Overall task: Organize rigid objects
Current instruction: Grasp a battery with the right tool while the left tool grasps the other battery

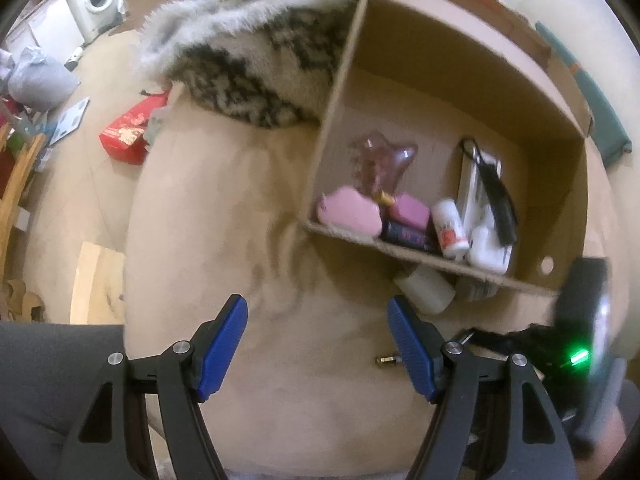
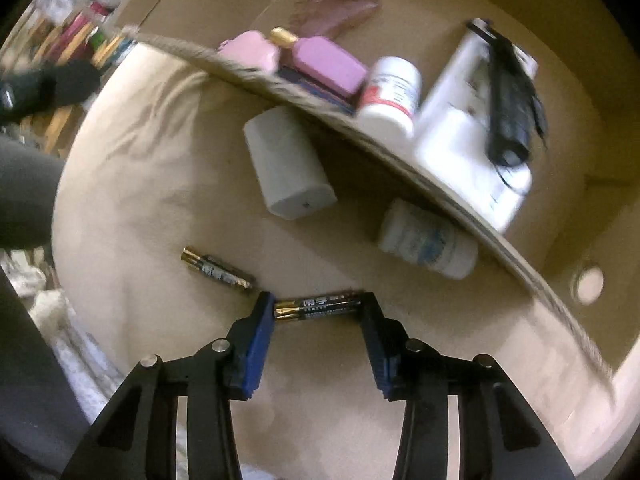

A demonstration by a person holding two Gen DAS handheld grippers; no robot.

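My right tool point(image 2: 318, 310) clamps a pair of batteries point(image 2: 318, 307) end to end, black with gold tips, lifted just over the beige cushion point(image 2: 160, 152) so I can carry them to the box point(image 2: 560, 288). My left tool point(image 1: 318, 344) hangs apart, holding nothing. A loose battery point(image 2: 218, 270) lies near; farther, two white bottles sit against the box, already holding pink cases

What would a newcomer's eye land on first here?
Probably the batteries held end to end between the right gripper fingers, low over the beige cushion. Next, the open cardboard box ahead, holding pink cases, bottles and a black comb. The left gripper hangs open, holding nothing.
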